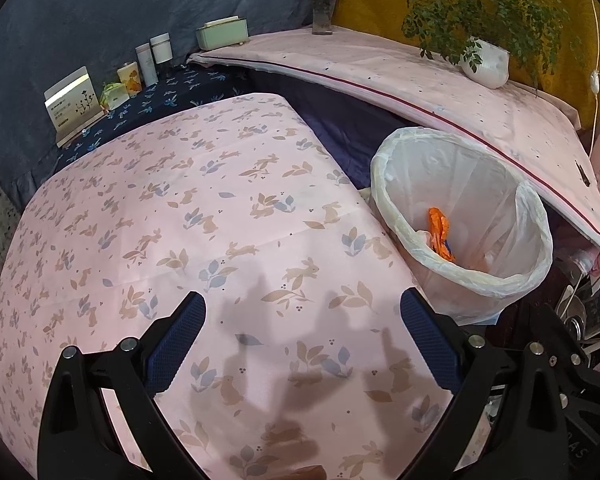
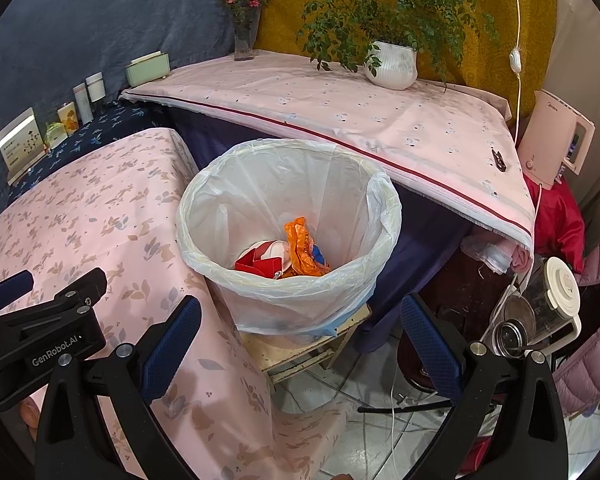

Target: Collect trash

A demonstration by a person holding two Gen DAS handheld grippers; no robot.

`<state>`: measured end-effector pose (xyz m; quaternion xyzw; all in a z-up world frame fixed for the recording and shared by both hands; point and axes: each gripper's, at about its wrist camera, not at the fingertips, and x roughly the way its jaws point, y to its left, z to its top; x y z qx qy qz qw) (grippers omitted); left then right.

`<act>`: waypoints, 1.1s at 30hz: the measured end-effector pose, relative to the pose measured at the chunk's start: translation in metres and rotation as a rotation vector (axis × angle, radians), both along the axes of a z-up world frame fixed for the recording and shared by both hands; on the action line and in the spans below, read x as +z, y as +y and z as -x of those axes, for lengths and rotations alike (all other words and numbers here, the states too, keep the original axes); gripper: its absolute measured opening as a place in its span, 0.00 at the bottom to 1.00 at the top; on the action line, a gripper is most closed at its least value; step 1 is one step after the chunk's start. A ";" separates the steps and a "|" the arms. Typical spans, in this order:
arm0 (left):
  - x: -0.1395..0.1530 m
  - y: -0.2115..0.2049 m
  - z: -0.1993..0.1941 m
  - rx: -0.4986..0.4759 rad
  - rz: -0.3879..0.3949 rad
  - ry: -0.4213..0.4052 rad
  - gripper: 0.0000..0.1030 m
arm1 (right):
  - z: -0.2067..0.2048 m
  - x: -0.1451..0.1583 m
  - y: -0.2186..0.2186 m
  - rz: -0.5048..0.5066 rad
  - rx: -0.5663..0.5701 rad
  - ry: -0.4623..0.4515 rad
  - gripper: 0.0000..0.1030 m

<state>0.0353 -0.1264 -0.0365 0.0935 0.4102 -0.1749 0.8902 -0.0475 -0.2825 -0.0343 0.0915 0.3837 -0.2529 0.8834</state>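
Although the pink rabbit-print tablecloth (image 1: 228,216) fills nearly everything ahead of the left gripper (image 1: 302,344), no loose trash shows on the part of it in view. Just beyond its right-hand edge, up and to the right of that tool, stands the bin (image 1: 464,216) with its white liner folded over the rim. From the right gripper (image 2: 300,344) the same bin (image 2: 288,236) lies straight ahead and close, its open mouth facing up, resting on a small wooden stool (image 2: 320,348). So the right hand looks the nearer of the two to the bin, while the left sits over the cloth.

Both tools have their blue-padded fingers spread wide apart and carry nothing.

Down inside the liner lie the collected pieces: an orange wrapper (image 2: 302,250), crumpled and standing roughly on end, and beside it to the left a red carton (image 2: 258,266) with something white behind it. The left view catches only the wrapper (image 1: 440,232).

Judging from this, the drop into the bin seems done, and any further piece would have to be found outside what these views show.
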 end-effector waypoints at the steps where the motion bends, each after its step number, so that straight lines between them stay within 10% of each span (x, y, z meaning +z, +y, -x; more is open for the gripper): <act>1: 0.000 0.000 0.000 0.001 0.000 0.000 0.91 | 0.000 0.000 0.000 0.000 0.000 -0.001 0.93; 33: 0.000 -0.003 0.004 -0.006 -0.017 -0.013 0.91 | 0.003 -0.003 -0.004 0.004 0.000 0.005 0.93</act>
